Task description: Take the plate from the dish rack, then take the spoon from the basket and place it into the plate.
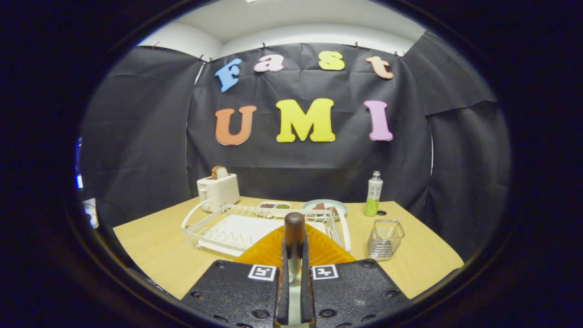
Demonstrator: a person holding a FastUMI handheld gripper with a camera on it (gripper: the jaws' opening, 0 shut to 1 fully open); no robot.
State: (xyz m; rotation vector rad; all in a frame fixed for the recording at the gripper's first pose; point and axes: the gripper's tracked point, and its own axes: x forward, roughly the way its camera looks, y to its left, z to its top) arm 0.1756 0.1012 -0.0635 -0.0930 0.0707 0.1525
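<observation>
My gripper [294, 262] is shut on the spoon [294, 226], whose brown handle end sticks up between the two black fingers [284, 269], with a shiny shaft below it. Right under and just ahead of the fingers lies the orange ribbed plate [268, 250] on the wooden table [155, 246]. Beyond the plate stands the white dish rack [237, 228], with nothing standing in it. The wire basket [385, 239] stands to the right of the fingers, and nothing sticks up out of it.
Behind the rack a white toaster [218, 190] holds a slice of bread. Near it are a small divided dish [273, 206] and a pale plate with food [325, 207]. A green-labelled bottle [373, 193] and a dark cap [381, 212] stand at the back right.
</observation>
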